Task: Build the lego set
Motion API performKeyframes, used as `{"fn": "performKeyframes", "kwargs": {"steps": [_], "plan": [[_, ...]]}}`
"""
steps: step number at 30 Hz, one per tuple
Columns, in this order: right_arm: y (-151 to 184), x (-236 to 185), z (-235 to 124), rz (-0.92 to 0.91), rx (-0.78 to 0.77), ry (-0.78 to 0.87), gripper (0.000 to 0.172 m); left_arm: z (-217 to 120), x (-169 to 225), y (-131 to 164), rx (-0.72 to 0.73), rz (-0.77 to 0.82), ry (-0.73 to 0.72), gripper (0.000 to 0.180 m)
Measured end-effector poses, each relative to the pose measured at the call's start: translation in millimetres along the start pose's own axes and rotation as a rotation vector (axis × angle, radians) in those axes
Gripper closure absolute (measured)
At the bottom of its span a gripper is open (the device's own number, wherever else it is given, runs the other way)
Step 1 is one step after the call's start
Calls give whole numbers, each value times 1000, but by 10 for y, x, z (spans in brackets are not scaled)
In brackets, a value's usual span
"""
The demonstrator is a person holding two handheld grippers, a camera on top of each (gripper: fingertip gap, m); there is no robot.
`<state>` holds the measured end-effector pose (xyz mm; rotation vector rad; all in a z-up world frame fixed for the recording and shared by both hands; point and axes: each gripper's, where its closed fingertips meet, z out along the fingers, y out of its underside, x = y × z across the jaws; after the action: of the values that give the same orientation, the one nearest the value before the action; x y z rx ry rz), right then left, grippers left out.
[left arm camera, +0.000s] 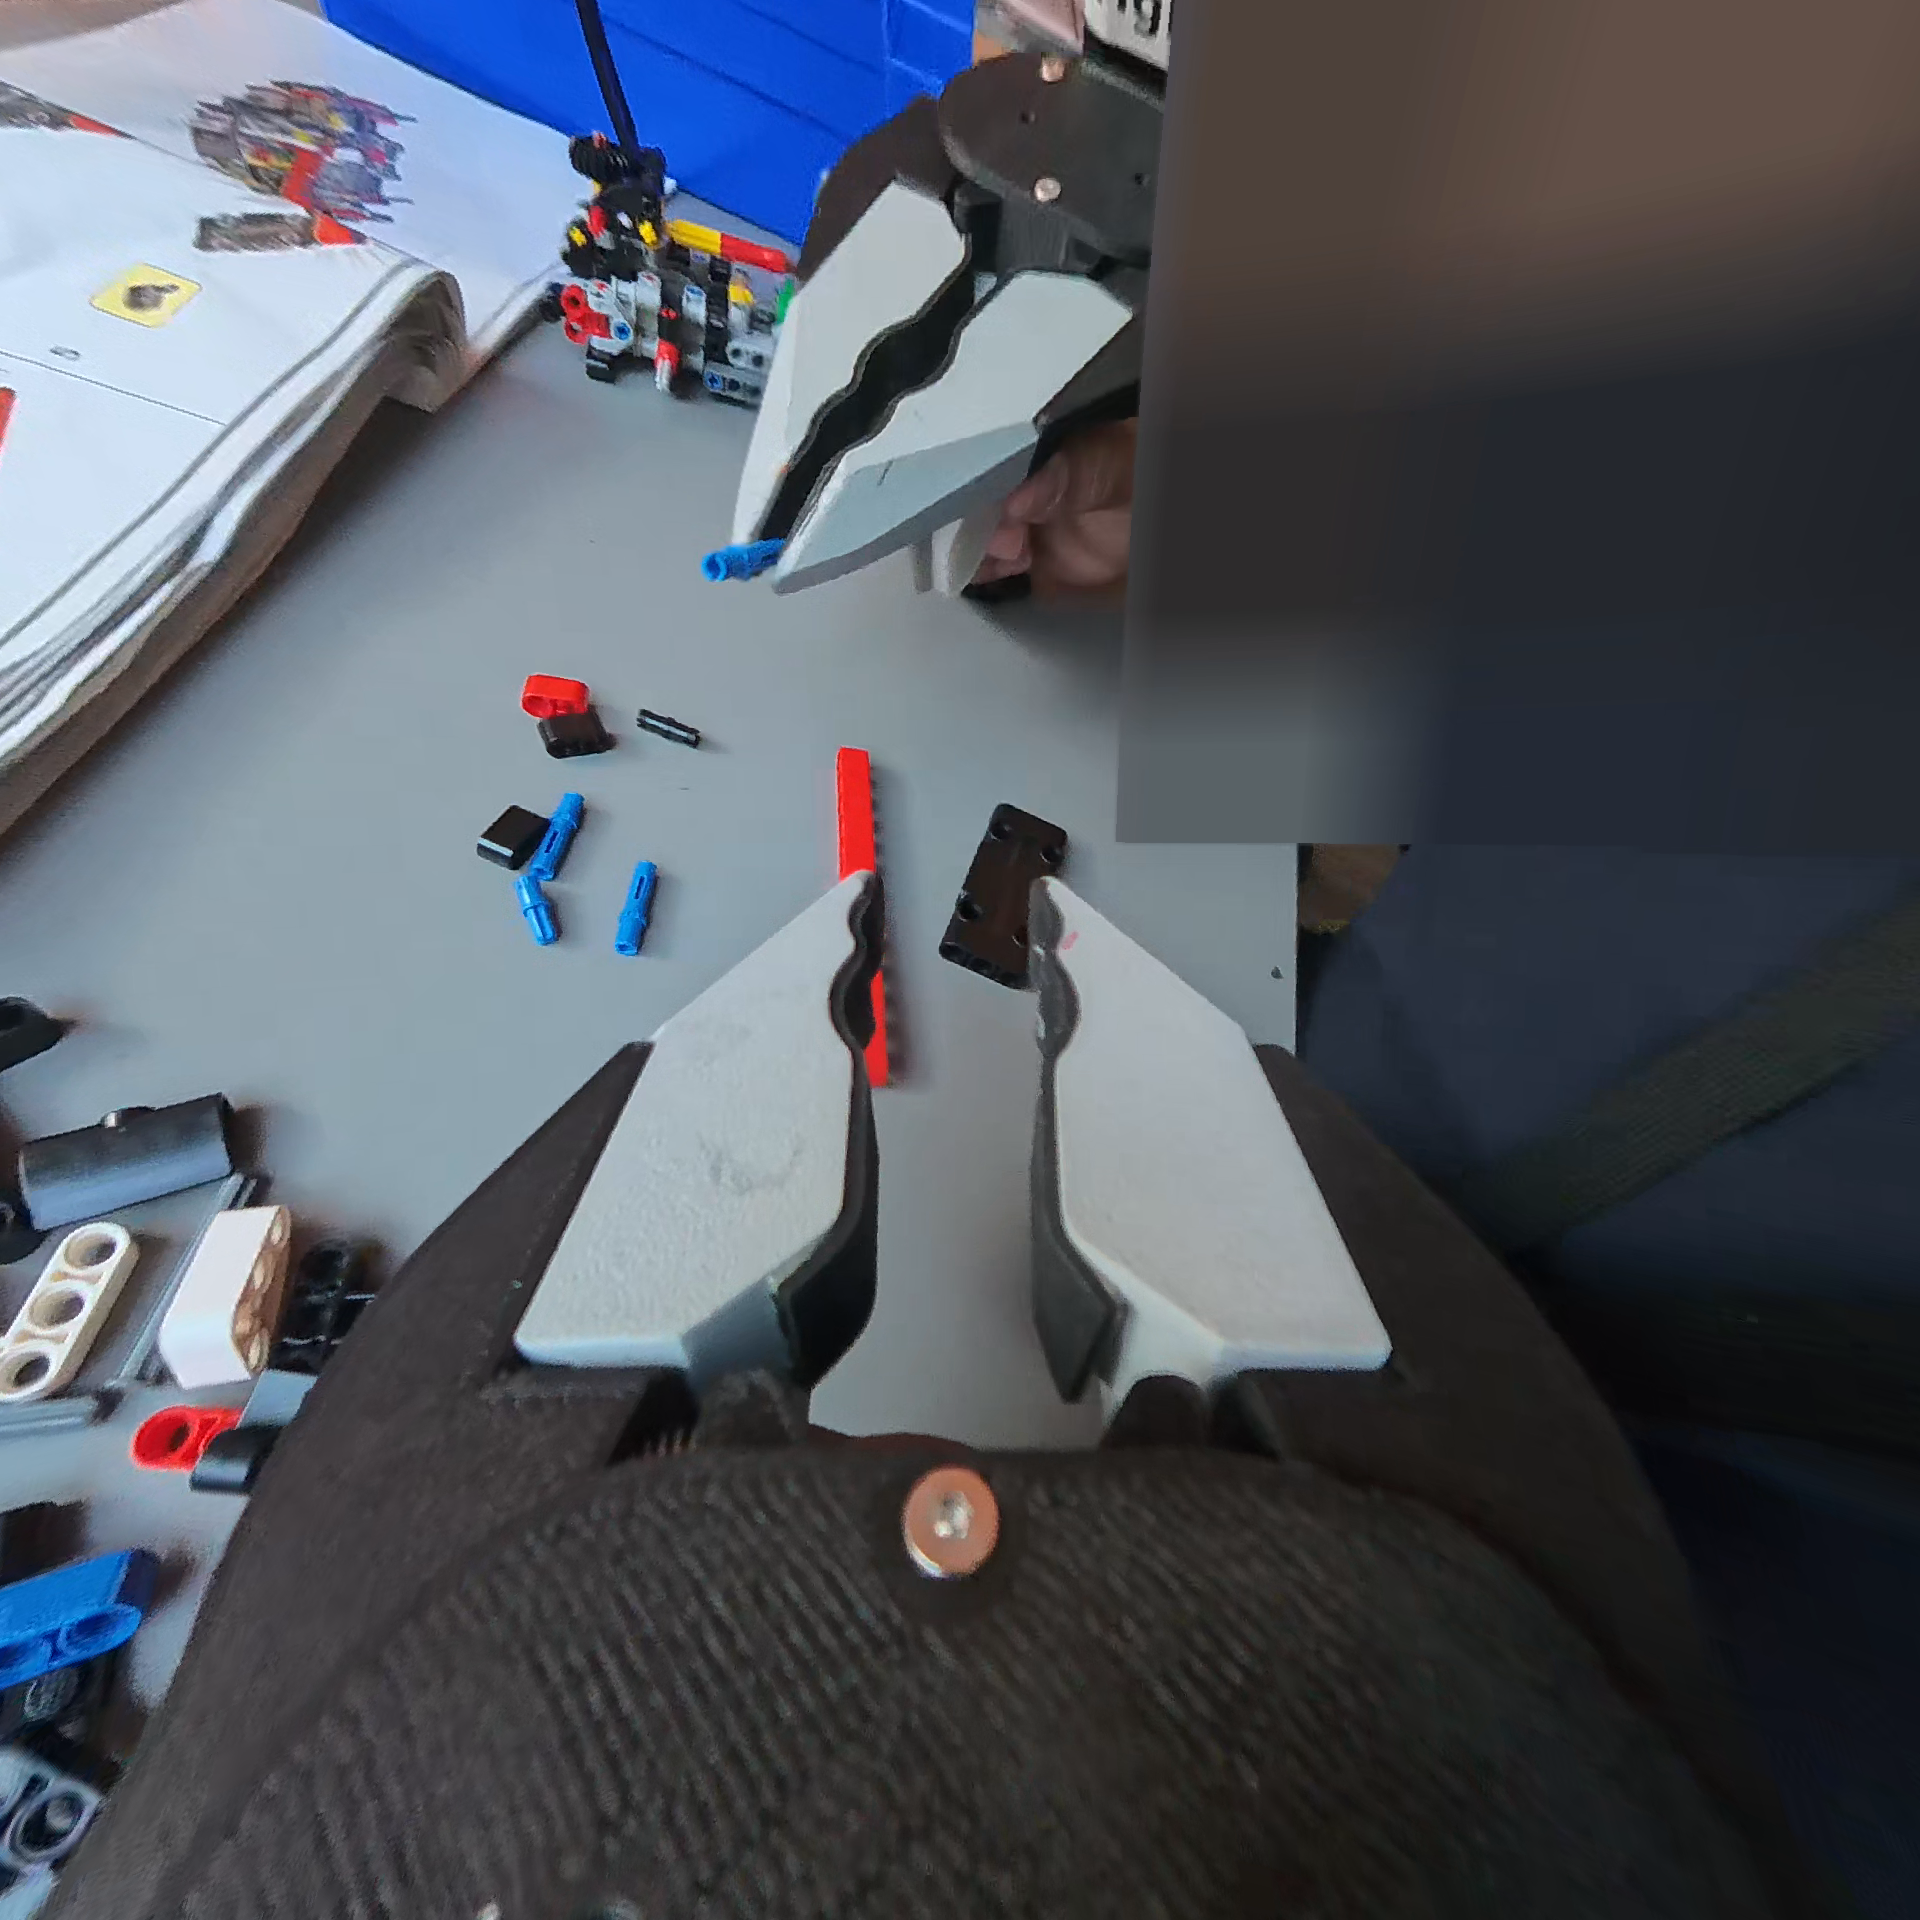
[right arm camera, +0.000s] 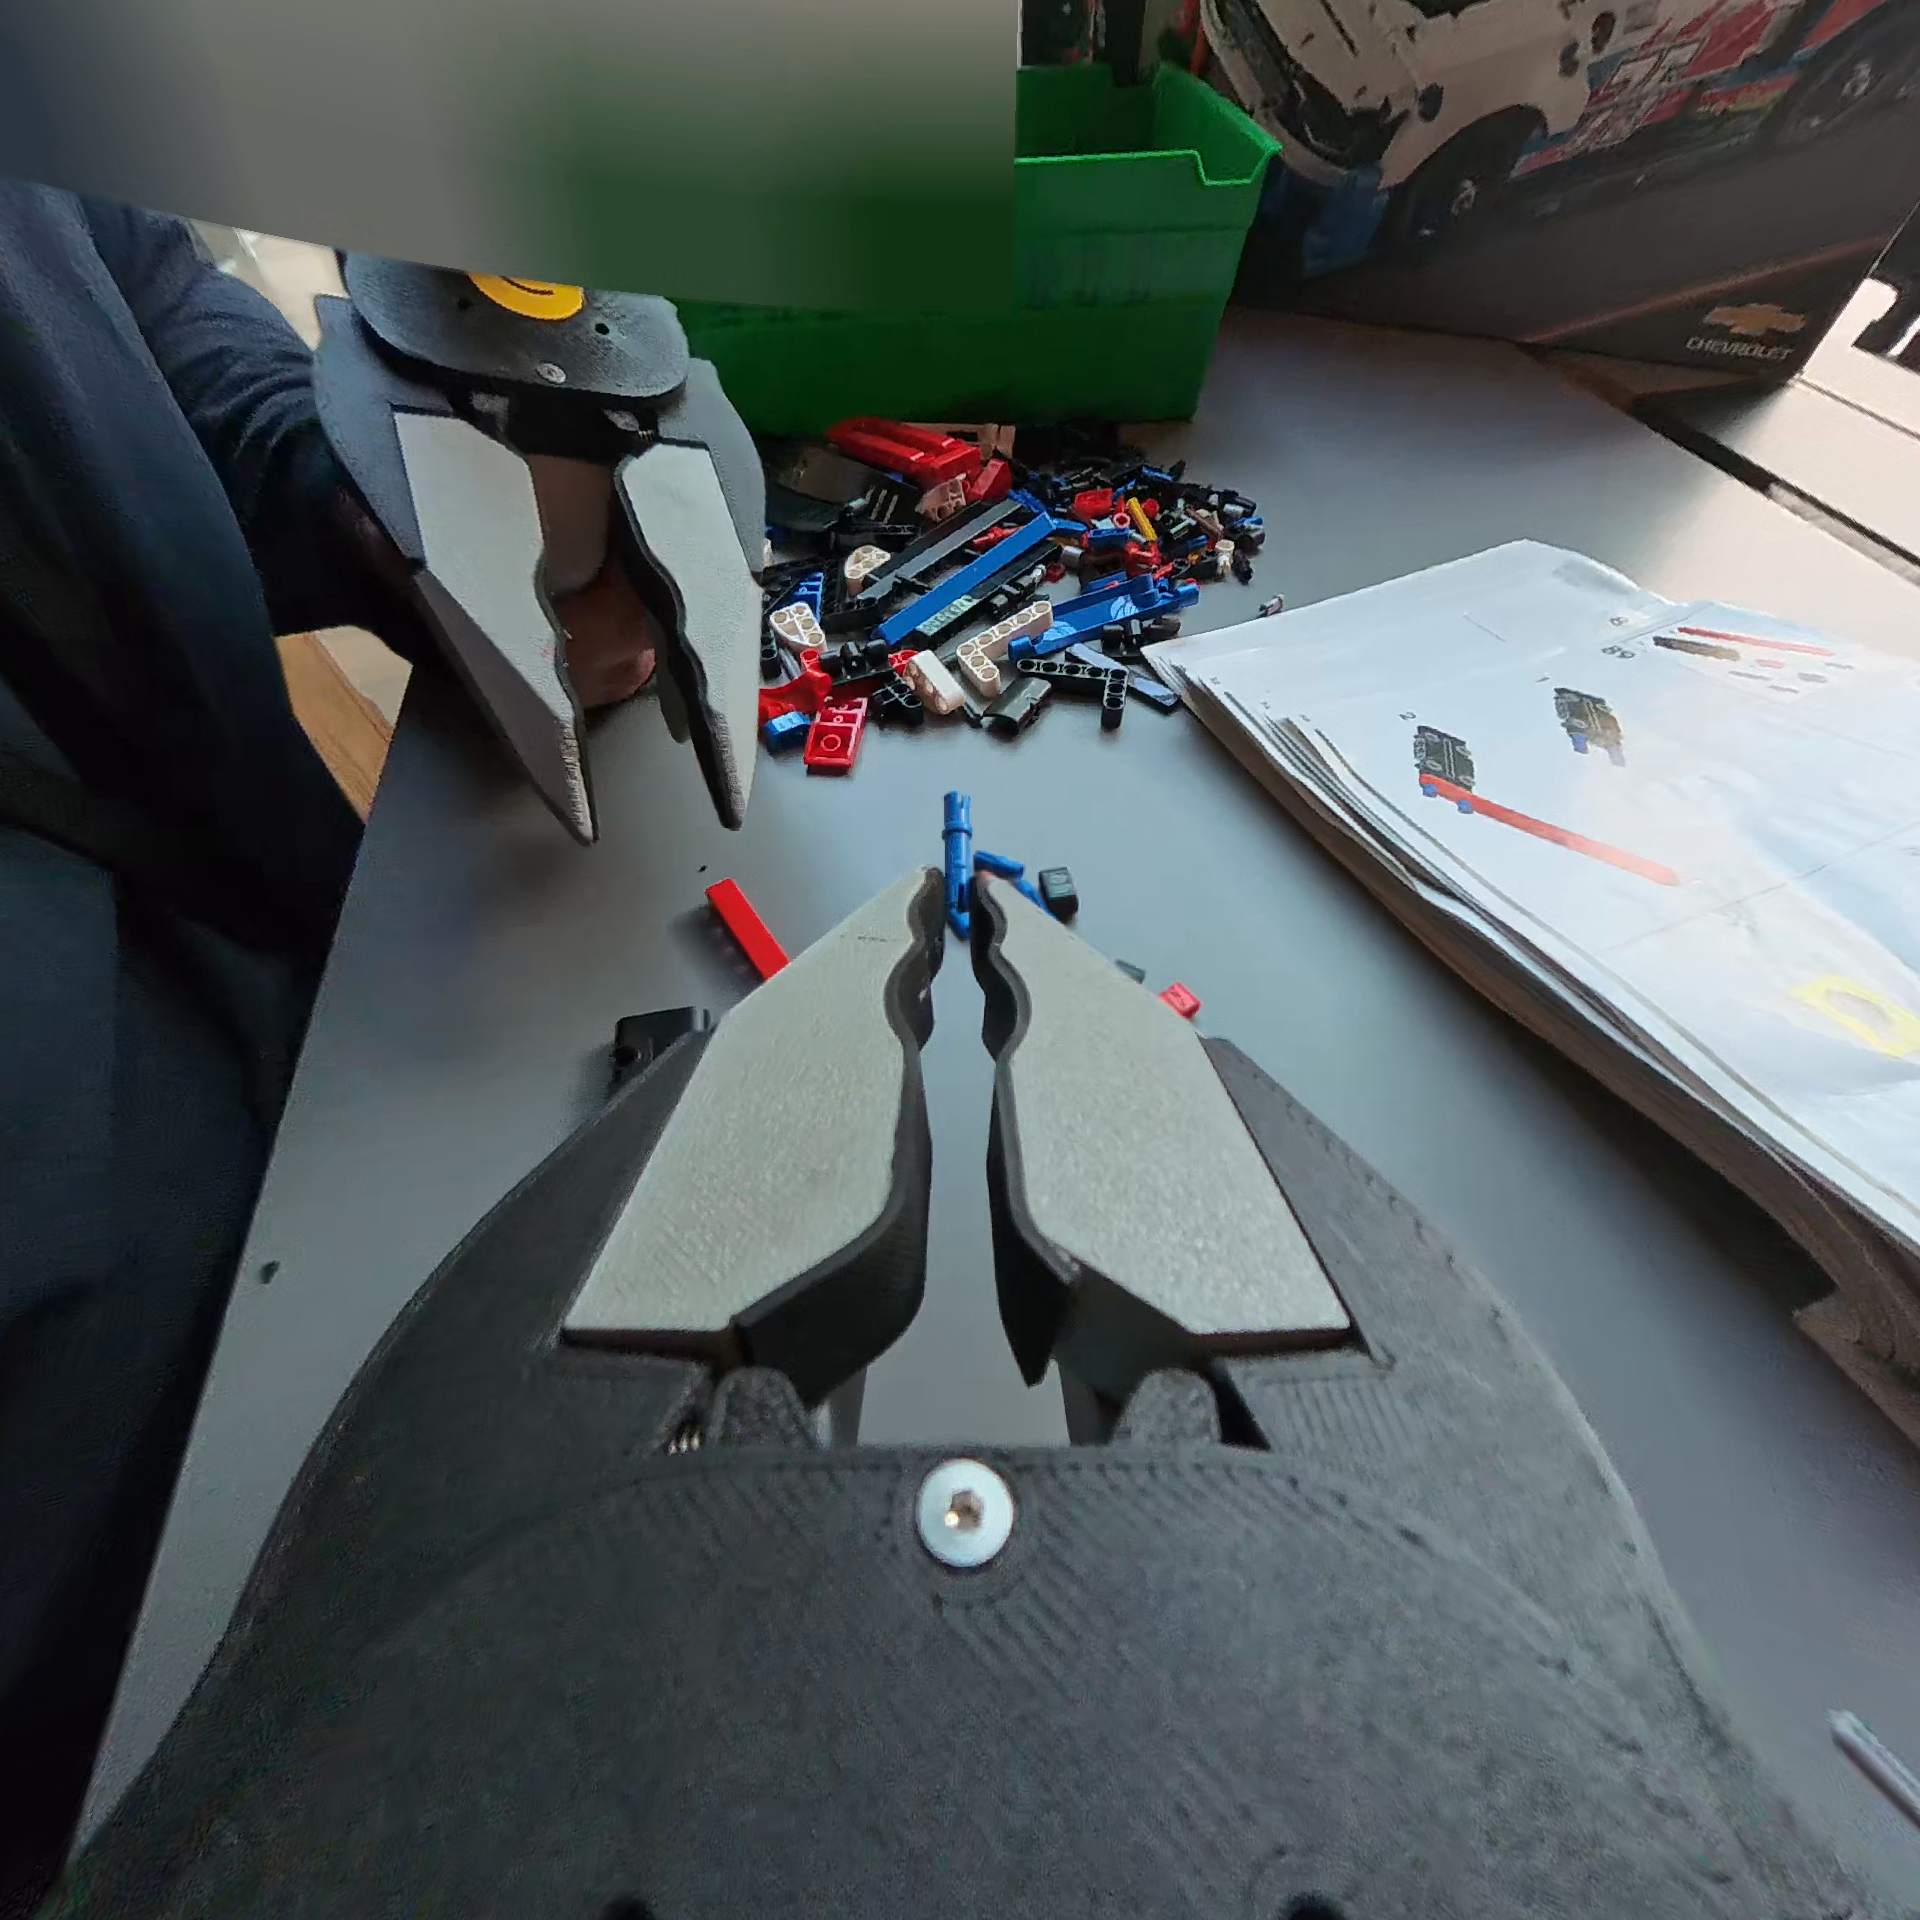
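My left gripper (left arm camera: 954,888) is open and holds nothing; it hovers over the grey table (left arm camera: 364,831). A long red beam (left arm camera: 854,810) lies on the table beneath its left finger, and a black plate with holes (left arm camera: 1003,894) lies at its right fingertip. The right wrist view shows it (right arm camera: 657,826) open and clear of the table. My right gripper (right arm camera: 956,883) is shut on a blue pin (right arm camera: 956,831) that sticks out past its tips. The left wrist view shows it (left arm camera: 774,566) above the table with the pin (left arm camera: 732,562) at its tips.
Loose blue pins (left arm camera: 634,904) and small black and red pieces (left arm camera: 561,712) lie left of the beam. An open instruction booklet (right arm camera: 1558,779), a partly built model (left arm camera: 665,301), a pile of pieces (right arm camera: 997,592), a green bin (right arm camera: 1122,229) and a blue bin (left arm camera: 727,83) surround them. The table edge (left arm camera: 1294,935) is close.
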<state>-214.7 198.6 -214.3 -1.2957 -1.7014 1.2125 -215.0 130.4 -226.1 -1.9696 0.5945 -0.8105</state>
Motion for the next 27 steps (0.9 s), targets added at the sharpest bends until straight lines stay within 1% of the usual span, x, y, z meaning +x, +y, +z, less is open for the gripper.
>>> {"fn": "performKeyframes", "kwargs": {"steps": [2,5,9,12,16,19,21,22,23,25,26,27], "plan": [[24,-48,-90,10,-17,6,170,41,15,42,-38,2,14,154],[149,-163,-238,26,-80,7,171,116,36,133,-115,26,17,147],[462,-362,-409,31,-222,-2,170,201,67,206,-180,135,-32,143],[658,-496,-484,25,-310,-10,171,287,140,267,-233,189,-41,141],[727,-620,-507,-25,-346,-20,170,398,187,291,-292,253,-66,138],[775,-624,-510,-53,-383,-21,170,486,157,302,-343,309,-81,138],[798,-620,-509,-62,-399,-19,170,550,130,349,-395,319,-71,138],[807,-610,-508,-65,-403,-13,170,579,115,381,-426,317,-66,139],[818,-596,-506,-64,-407,-5,170,605,123,373,-427,317,-54,140],[842,-581,-501,-58,-414,1,170,635,135,364,-440,315,-35,148],[858,-570,-499,-58,-420,6,170,641,123,361,-445,325,-36,157],[871,-563,-500,-59,-425,9,170,647,121,358,-447,336,-31,157]]}}
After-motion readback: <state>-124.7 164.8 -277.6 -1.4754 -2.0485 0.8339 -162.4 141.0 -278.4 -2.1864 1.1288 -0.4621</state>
